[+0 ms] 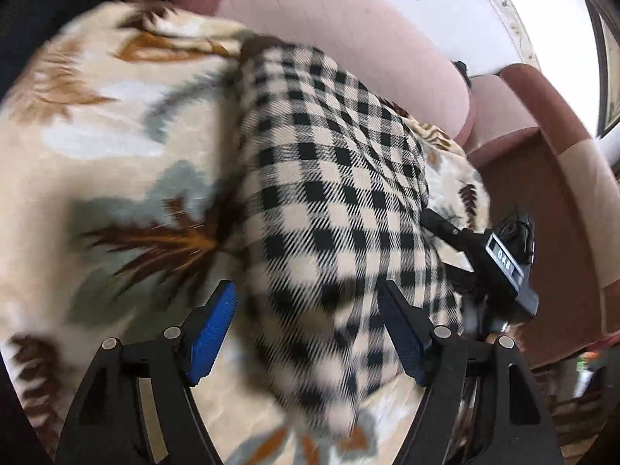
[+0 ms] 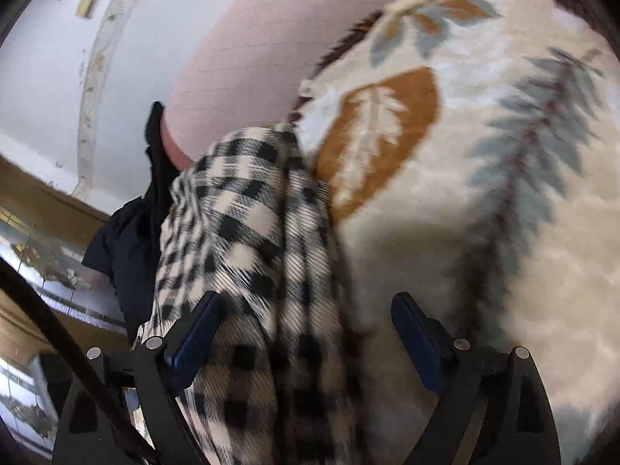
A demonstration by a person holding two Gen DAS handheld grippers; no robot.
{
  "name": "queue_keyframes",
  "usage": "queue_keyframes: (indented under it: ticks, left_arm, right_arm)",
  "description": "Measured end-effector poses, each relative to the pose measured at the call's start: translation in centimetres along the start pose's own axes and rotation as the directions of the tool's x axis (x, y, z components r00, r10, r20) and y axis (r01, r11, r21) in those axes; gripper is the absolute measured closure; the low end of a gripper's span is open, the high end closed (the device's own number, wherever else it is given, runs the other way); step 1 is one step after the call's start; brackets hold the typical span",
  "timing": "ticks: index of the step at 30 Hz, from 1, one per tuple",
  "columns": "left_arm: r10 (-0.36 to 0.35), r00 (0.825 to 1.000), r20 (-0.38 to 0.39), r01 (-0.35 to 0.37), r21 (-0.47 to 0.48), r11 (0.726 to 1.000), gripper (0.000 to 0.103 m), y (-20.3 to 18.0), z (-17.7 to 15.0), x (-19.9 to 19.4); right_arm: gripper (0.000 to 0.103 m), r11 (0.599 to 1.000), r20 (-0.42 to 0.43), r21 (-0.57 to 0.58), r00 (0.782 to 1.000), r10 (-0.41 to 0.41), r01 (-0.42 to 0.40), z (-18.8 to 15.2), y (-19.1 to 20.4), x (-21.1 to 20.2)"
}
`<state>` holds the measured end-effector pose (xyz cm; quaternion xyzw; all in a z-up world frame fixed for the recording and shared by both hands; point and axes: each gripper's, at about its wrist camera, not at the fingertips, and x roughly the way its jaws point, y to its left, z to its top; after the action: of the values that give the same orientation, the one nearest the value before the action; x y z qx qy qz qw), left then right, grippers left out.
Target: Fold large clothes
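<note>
Lies in a long folded strip, checked garment (image 1: 333, 178), on leaf-print blanket (image 1: 116, 147); soft, limp, likely light, best pinched at doubled edges; left claw (image 1: 306, 329) and right claw (image 2: 306, 333) spread wide, gripping nothing

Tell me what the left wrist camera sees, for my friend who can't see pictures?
A black-and-cream checked garment lies on a leaf-patterned blanket covering a pink sofa. The left gripper hovers over its near end, jaws open, blue pads not pressing the cloth. The right gripper shows at the garment's right edge.
</note>
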<state>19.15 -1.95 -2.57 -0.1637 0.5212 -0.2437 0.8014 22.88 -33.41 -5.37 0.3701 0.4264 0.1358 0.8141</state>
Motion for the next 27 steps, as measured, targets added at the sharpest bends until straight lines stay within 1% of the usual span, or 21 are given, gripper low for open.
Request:
queue_keyframes:
  ticks: [1,3,4,5,6,7,8,10,11,12,14,15,17,18,19,20,21,23,25,26,27]
  left_arm:
    - [-0.007,1.0,-0.023,0.007,0.014,1.0,0.025,-0.2,0.3,1.1]
    - [0.026,0.998,-0.055,-0.023,0.051,0.998,0.023,-0.7,0.5,2.9]
    - [0.034,0.997,-0.07,-0.029,0.072,0.997,0.024,-1.0,0.4,3.4]
    - [0.053,0.996,-0.07,-0.046,0.101,0.994,0.031,-1.4,0.3,3.6]
    - [0.059,0.997,-0.058,-0.052,0.115,0.992,0.042,-1.7,0.1,3.3]
    - [0.057,0.997,-0.045,-0.051,0.122,0.991,0.048,-1.9,0.1,2.6]
    - [0.049,0.998,-0.036,-0.044,0.118,0.992,0.053,-2.0,0.2,2.0]
    - [0.023,1.0,-0.011,-0.022,0.099,0.995,0.054,-2.1,0.5,-0.1]
    - [0.024,1.0,0.004,-0.025,0.103,0.994,0.054,-2.4,0.5,-0.9]
    - [0.035,0.999,0.018,-0.037,0.116,0.993,0.054,-2.7,0.5,-1.8]
    - [0.068,0.997,0.024,-0.071,0.146,0.987,0.053,-3.2,0.2,-2.9]
    - [0.092,0.996,0.021,-0.094,0.162,0.982,0.053,-3.3,-0.2,-3.1]
    - [0.187,0.982,0.002,-0.185,0.173,0.967,0.05,-2.9,-1.5,-2.3]
    - [0.228,0.974,-0.007,-0.223,0.168,0.96,0.048,-2.7,-2.0,-1.7]
    - [0.279,0.96,-0.02,-0.272,0.167,0.948,0.045,-2.2,-2.9,-0.7]
    - [0.295,0.955,-0.016,-0.288,0.166,0.943,0.039,-1.9,-3.8,0.0]
    - [0.29,0.957,-0.003,-0.286,0.159,0.945,0.037,-1.6,-4.8,0.0]
    - [0.275,0.961,0.013,-0.274,0.146,0.951,0.036,-1.5,-6.3,-0.3]
    - [0.263,0.965,0.021,-0.263,0.142,0.954,0.036,-1.4,-8.1,-1.1]
    - [0.264,0.964,0.029,-0.265,0.138,0.954,0.036,-1.3,-8.8,-1.6]
    - [0.263,0.964,0.037,-0.265,0.133,0.955,0.036,-1.1,-9.4,-1.9]
  right_arm:
    - [0.01,1.0,-0.017,-0.017,1.0,0.019,-0.019,0.1,0.3,0.6]
    - [0.013,0.998,-0.037,-0.062,0.999,0.026,-0.028,-0.4,1.4,1.8]
    - [0.026,0.997,-0.049,-0.077,0.998,0.028,-0.031,-0.6,2.2,2.5]
    - [0.034,0.996,-0.06,-0.08,0.998,0.028,-0.032,-0.8,2.6,2.9]
    - [0.038,0.996,-0.049,-0.081,0.999,0.025,-0.029,-1.0,3.1,2.9]
    - [0.049,0.996,-0.048,-0.076,0.998,0.046,-0.049,-1.0,3.4,3.1]
    - [0.051,0.994,-0.048,-0.06,0.995,0.085,-0.088,-0.8,3.7,2.8]
    - [0.056,0.981,-0.037,-0.043,0.982,0.185,-0.187,-0.7,4.5,1.5]
    - [0.057,0.975,-0.035,-0.045,0.975,0.218,-0.22,-0.6,5.0,1.1]
    - [0.057,0.967,-0.033,-0.055,0.968,0.248,-0.249,-0.7,5.7,0.6]
    - [0.057,0.96,-0.042,-0.08,0.963,0.265,-0.268,-1.1,6.4,-0.1]
    - [0.057,0.962,-0.053,-0.093,0.966,0.253,-0.257,-1.5,6.5,0.0]
    - [0.055,0.975,-0.077,-0.078,0.976,0.202,-0.208,-2.3,5.5,0.5]
    - [0.049,0.985,-0.09,-0.062,0.984,0.154,-0.16,-2.8,5.0,1.1]
    - [0.044,0.996,-0.101,-0.042,0.992,0.072,-0.076,-3.2,3.9,1.7]
    - [0.041,0.998,-0.102,-0.025,0.994,0.049,-0.052,-3.4,3.2,1.7]
    - [0.036,0.998,-0.093,0.001,0.994,0.055,-0.055,-3.3,2.7,1.5]
    - [0.036,1.0,-0.02,0.021,1.0,0.024,-0.024,-2.9,2.5,-0.5]
    - [0.035,0.999,0.091,-0.018,0.995,-0.043,0.045,-2.4,3.4,-3.5]
    - [0.036,0.998,0.125,-0.038,0.991,-0.052,0.057,-2.4,4.1,-4.2]
    - [0.038,0.996,0.153,-0.071,0.988,-0.038,0.049,-2.5,5.0,-5.3]
